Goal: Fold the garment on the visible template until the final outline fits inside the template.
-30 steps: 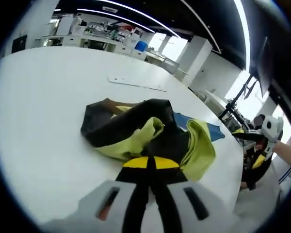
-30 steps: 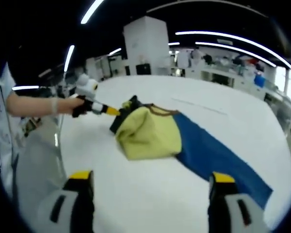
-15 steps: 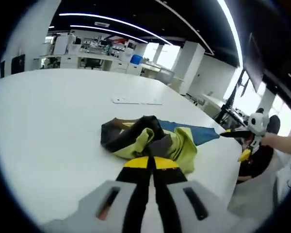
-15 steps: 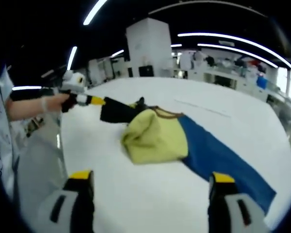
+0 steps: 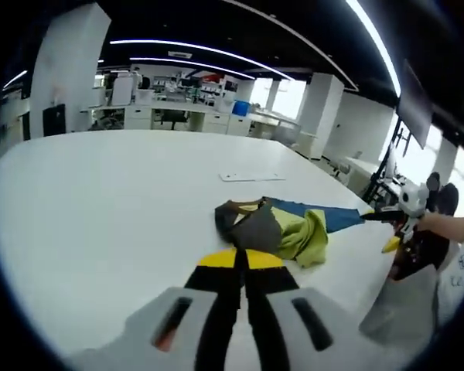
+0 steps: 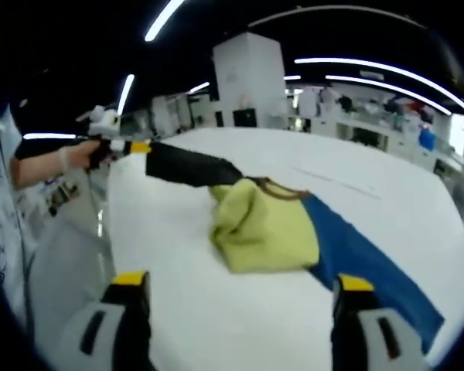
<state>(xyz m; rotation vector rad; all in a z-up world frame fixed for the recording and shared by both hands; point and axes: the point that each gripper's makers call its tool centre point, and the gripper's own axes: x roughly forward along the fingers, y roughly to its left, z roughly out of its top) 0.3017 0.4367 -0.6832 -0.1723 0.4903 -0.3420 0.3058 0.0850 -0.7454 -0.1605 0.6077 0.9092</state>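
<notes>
Left tongs [image 5: 240, 267] are pinched on garment's [image 6: 267, 232] dark panel, right tongs [image 6: 236, 297] spread; template could be missed if garment is dragged along bench [image 6: 216, 317].

A crumpled garment [image 6: 264, 232] in yellow-green, black and blue, lying bunched on a white bench [image 6: 232, 309].

In the right gripper view, the yellow-green bulk sits ahead of the right gripper [image 6: 236, 297], between its spread jaws and beyond them. A blue panel lies flat, trailing toward the right jaw. A black sleeve is stretched out taut, up and to the left, its end pinched in the left gripper [image 6: 139, 147]. In the left gripper view, the garment [image 5: 282, 228] lies just beyond the closed yellow-tipped jaws, a dark fold running from the heap to the tips.
</notes>
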